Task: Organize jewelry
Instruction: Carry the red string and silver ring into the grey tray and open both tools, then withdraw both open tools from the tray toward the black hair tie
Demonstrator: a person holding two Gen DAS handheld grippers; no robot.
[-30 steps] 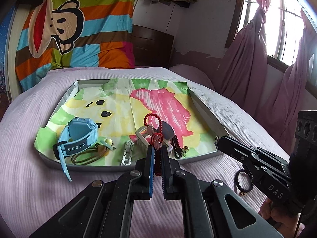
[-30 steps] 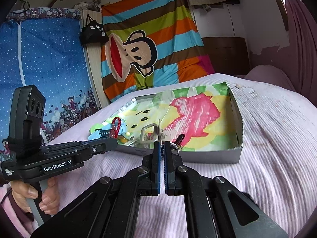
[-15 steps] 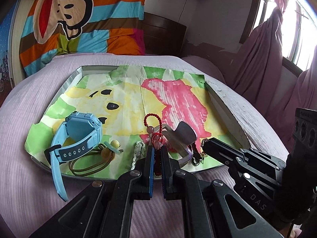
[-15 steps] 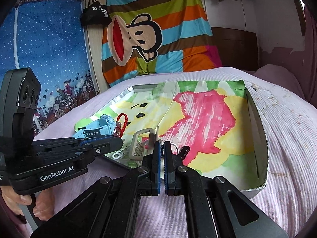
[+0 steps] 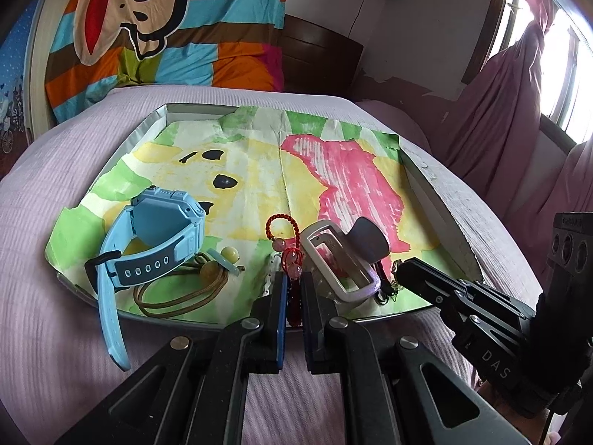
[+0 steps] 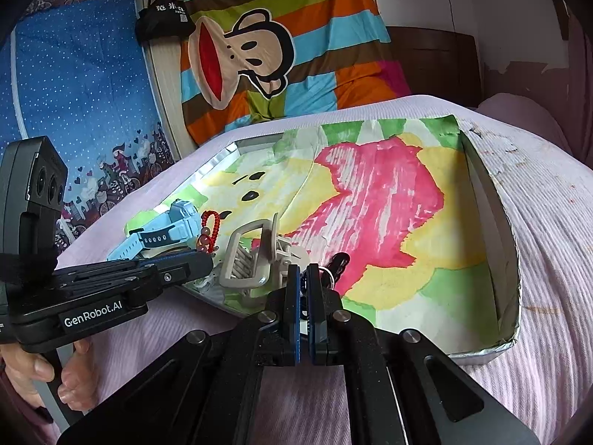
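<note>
Left gripper (image 5: 292,298) pinches the red beaded charm (image 5: 287,248); right gripper (image 6: 303,298) pinches a dark cord (image 6: 335,263); lower both gently into the tray (image 5: 437,189) before parting fingers.

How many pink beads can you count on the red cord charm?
3 on the red cord charm: one pink bead below the loop, two lower by the left gripper fingertips; the fingers may hide more.
</note>
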